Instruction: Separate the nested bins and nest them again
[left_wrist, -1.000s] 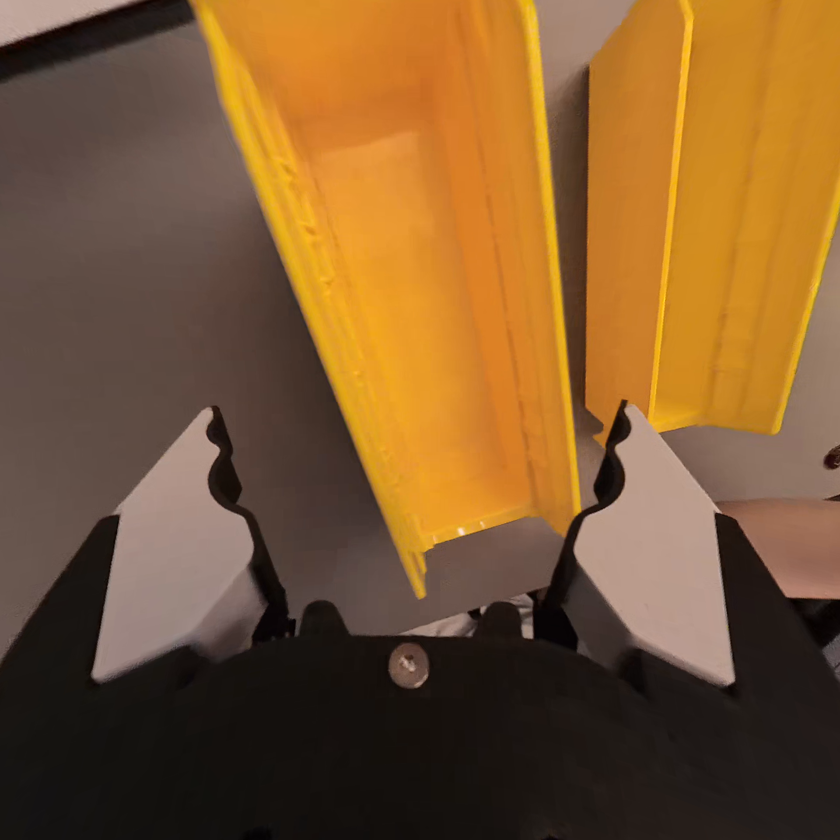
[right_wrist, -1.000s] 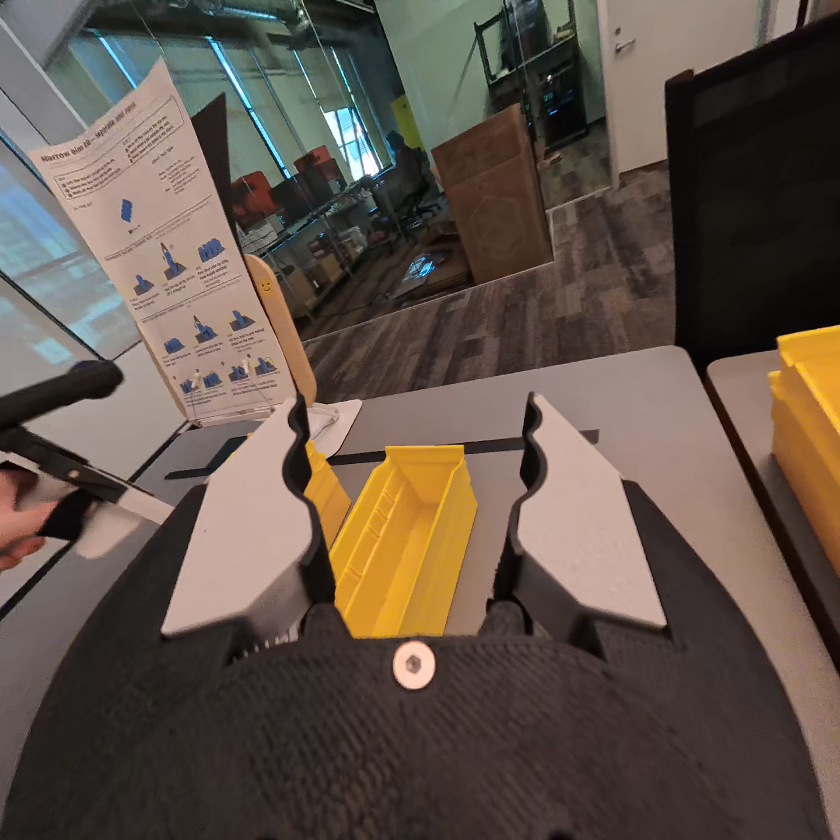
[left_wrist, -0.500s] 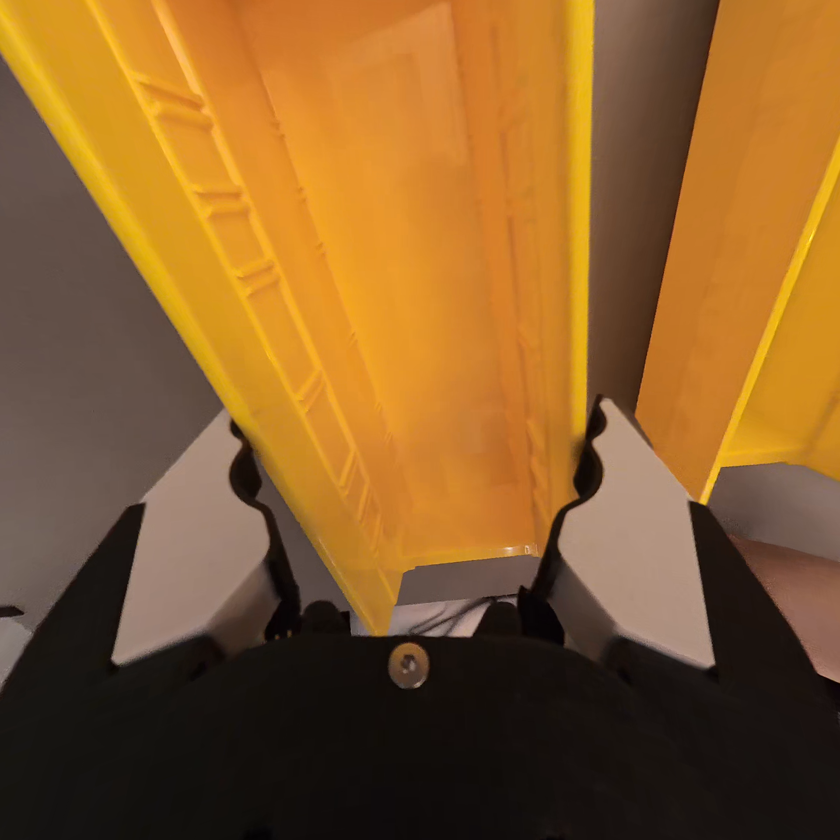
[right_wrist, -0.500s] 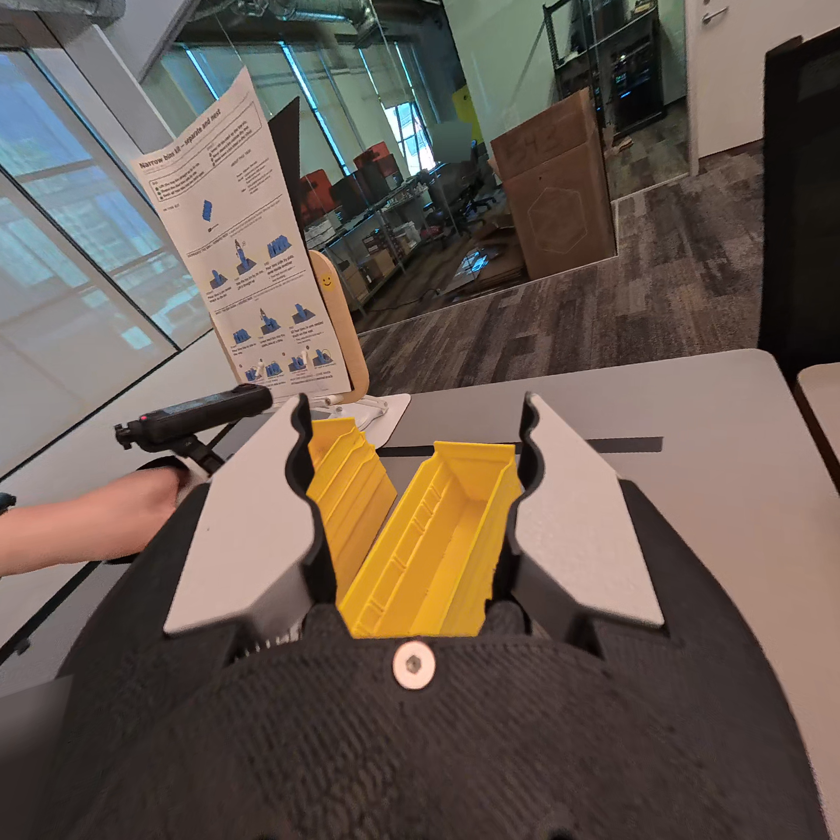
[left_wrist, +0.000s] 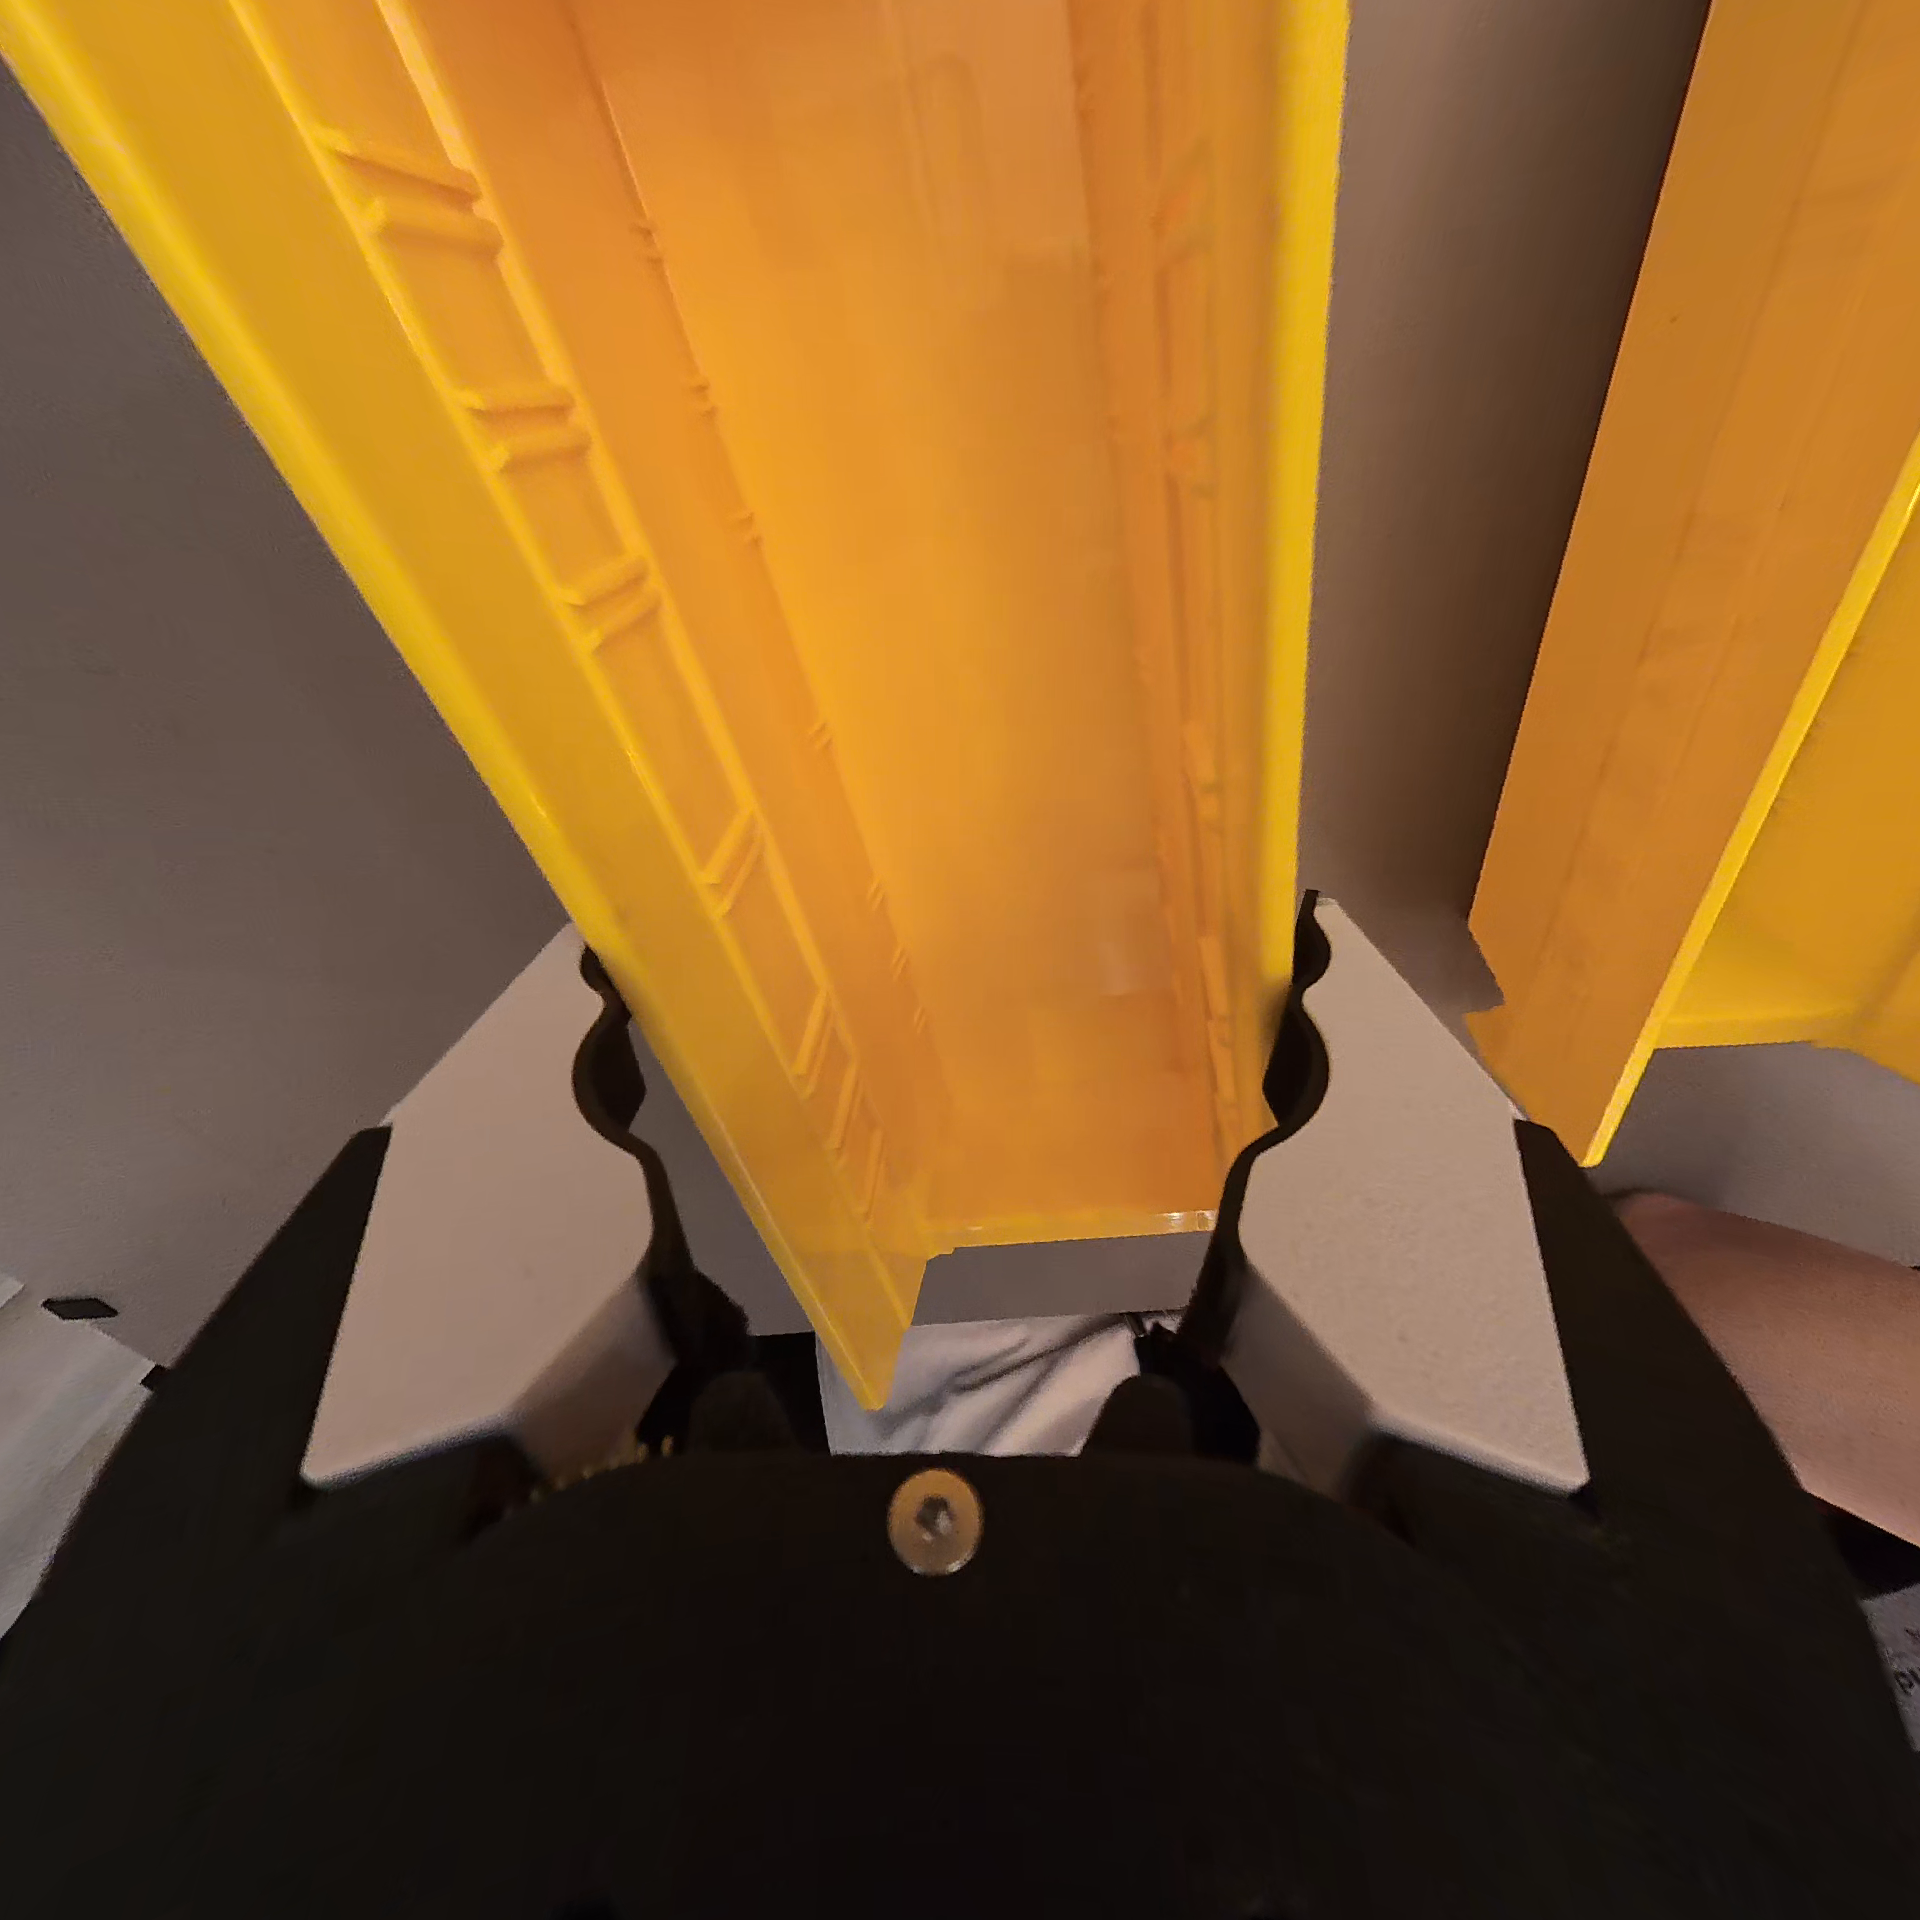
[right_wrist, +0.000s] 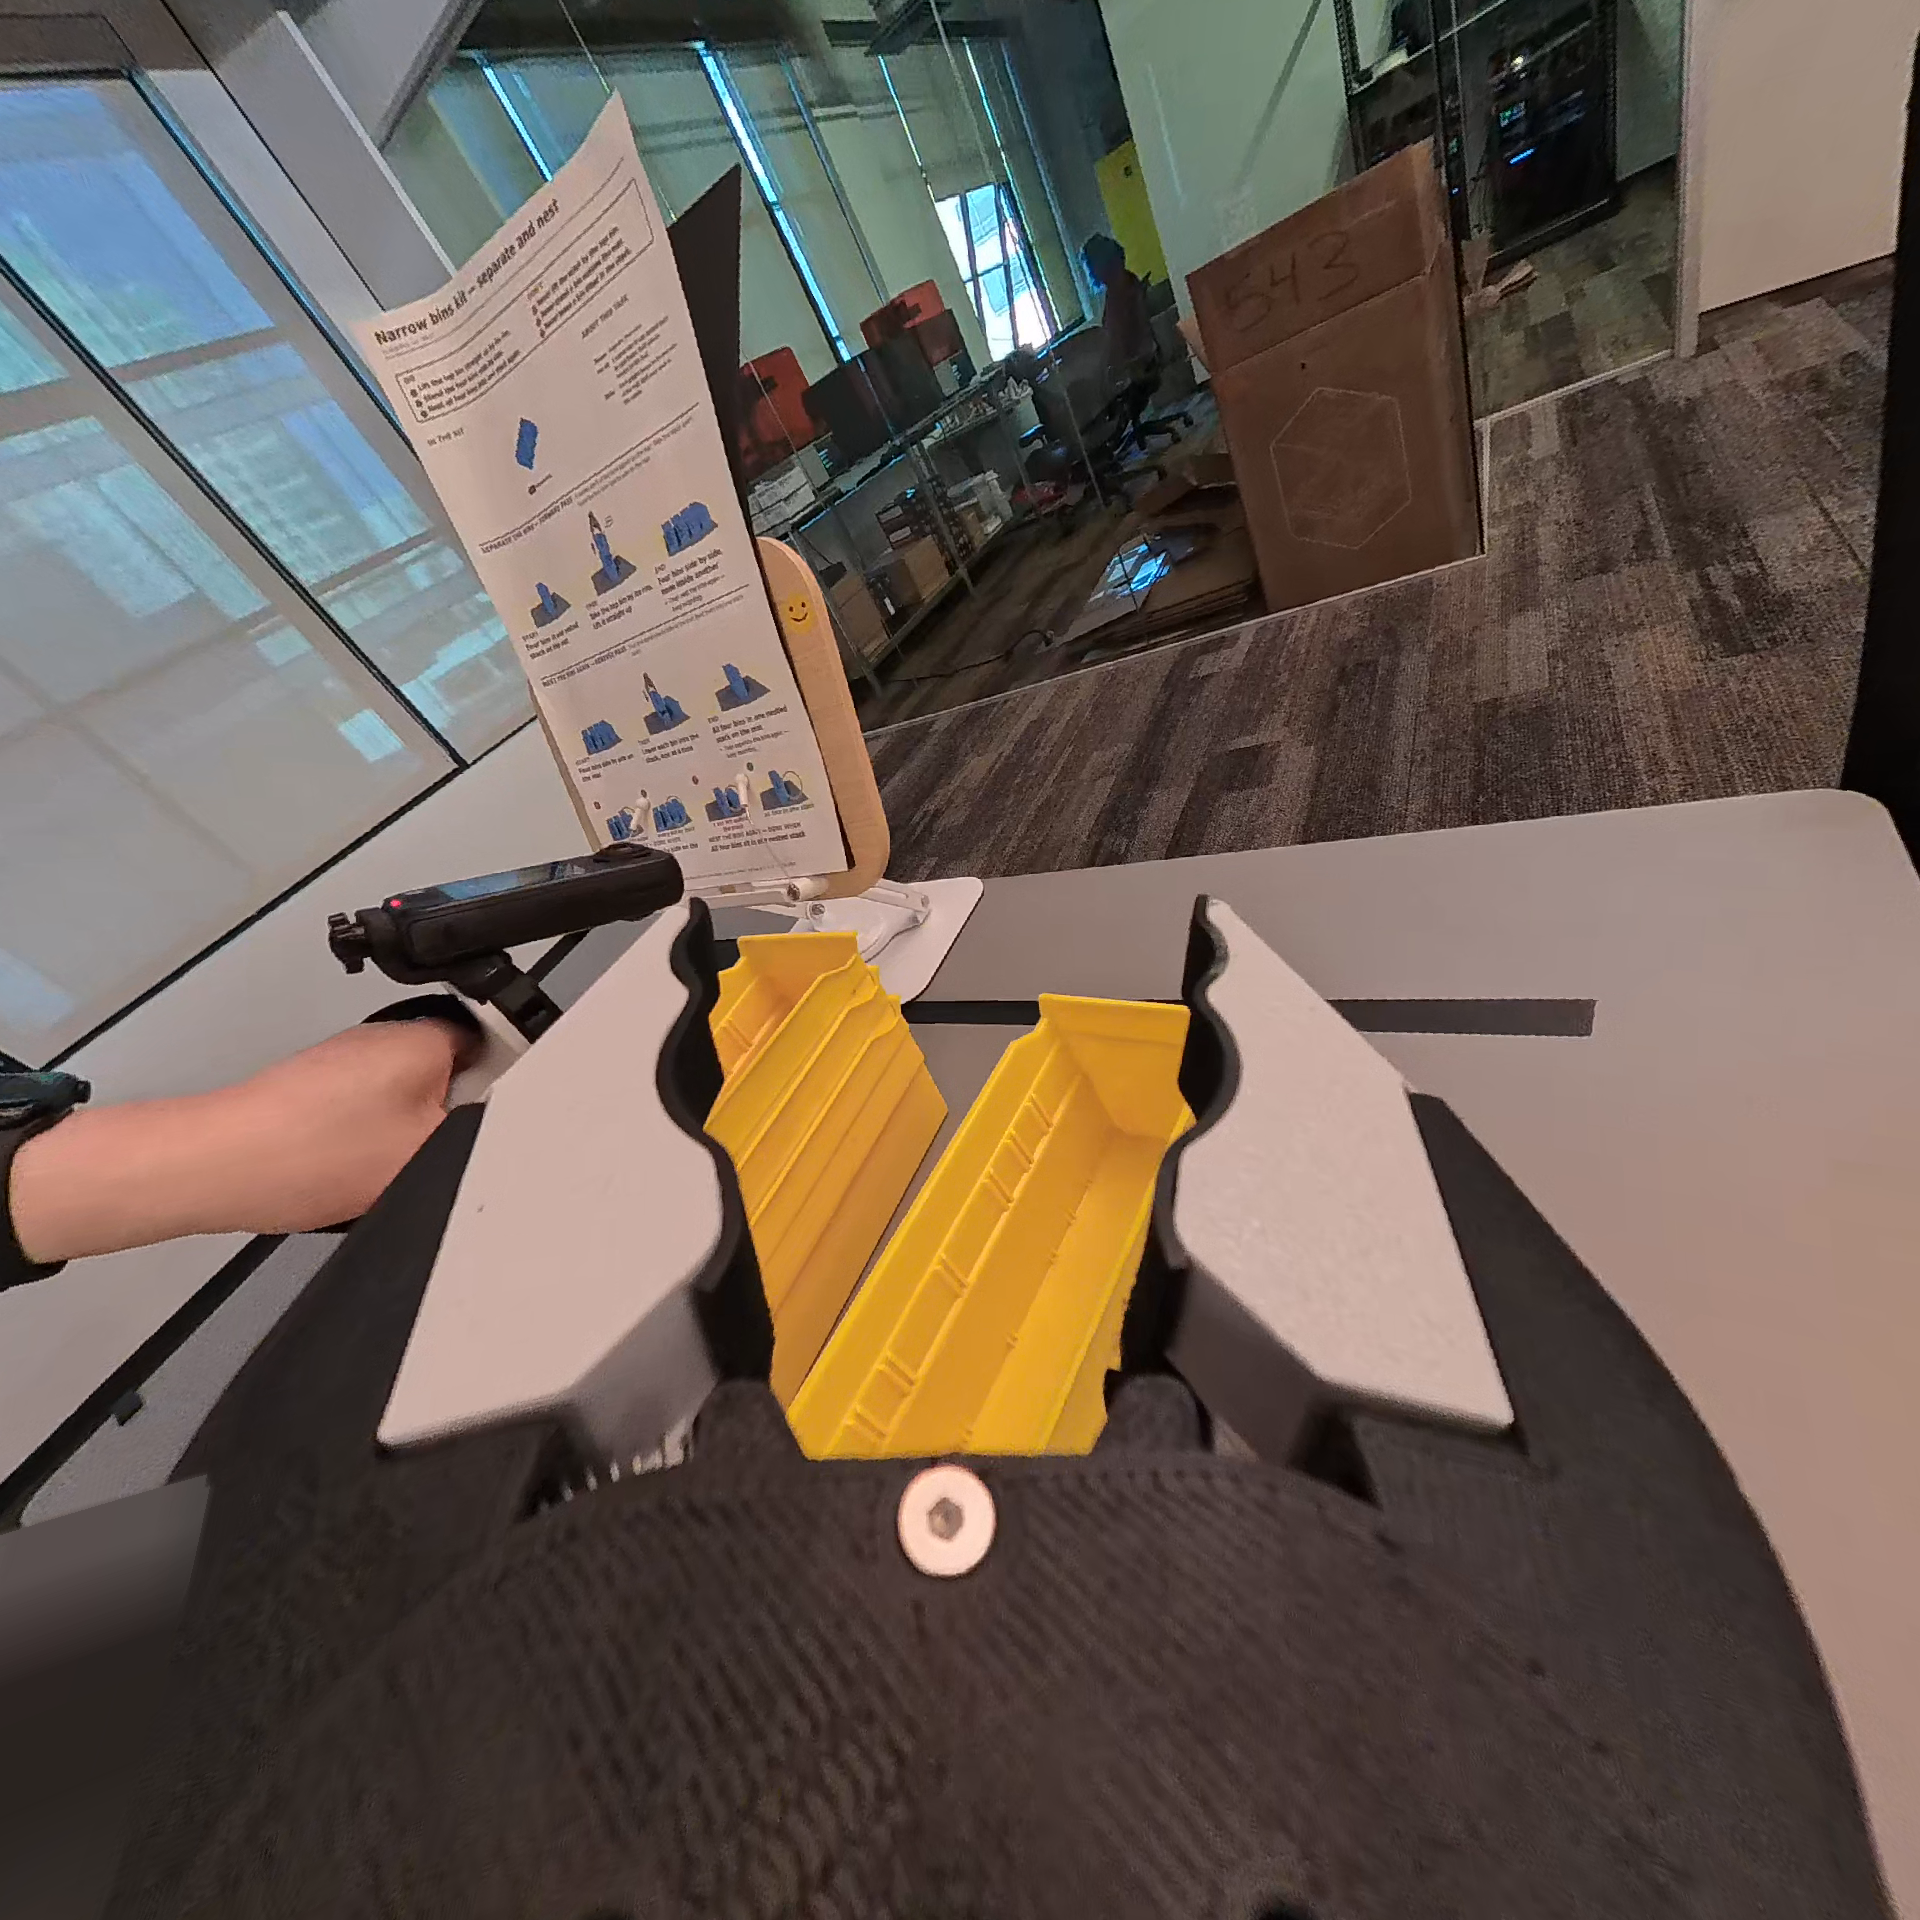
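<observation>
Since a second ago my left gripper (left_wrist: 940, 997) has moved in over the near end of a yellow bin (left_wrist: 935, 623) and its jaws have narrowed around it. Both fingertips now sit against the bin's outer walls, left pad (left_wrist: 608, 1049) on the ribbed side, right pad (left_wrist: 1294, 1039) on the rim: clamped across the width. The bin lies on the grey table (left_wrist: 208, 727), a second stack of yellow bins (left_wrist: 1662, 623) just beside it to the right. My right gripper (right_wrist: 945, 1029) hovers half open above the table, nothing pressed between its pads; both yellow pieces show through the gap, farther off.
</observation>
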